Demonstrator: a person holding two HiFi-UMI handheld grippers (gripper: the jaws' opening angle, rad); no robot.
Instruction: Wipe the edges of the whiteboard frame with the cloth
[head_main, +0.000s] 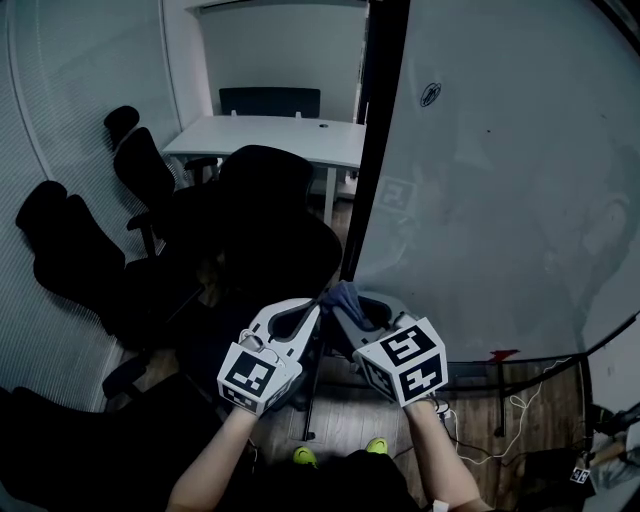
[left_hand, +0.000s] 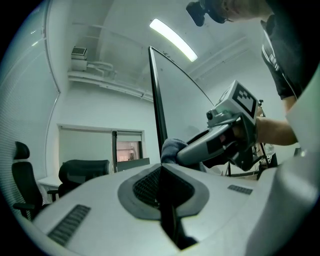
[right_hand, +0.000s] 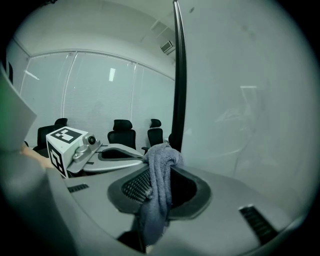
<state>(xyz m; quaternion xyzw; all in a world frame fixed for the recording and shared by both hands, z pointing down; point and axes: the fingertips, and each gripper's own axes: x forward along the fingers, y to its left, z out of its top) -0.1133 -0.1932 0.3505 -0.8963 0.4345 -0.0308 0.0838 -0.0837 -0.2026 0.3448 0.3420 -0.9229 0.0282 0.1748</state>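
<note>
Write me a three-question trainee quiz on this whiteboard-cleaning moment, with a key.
1. True or false: the left gripper has its jaws shut with nothing between them.
2. The cloth is held by: A) the left gripper, B) the right gripper, C) neither.
3. Fill in: the dark vertical strip just beyond the cloth is the ____ of the whiteboard.
Key: 1 true; 2 B; 3 frame.
</note>
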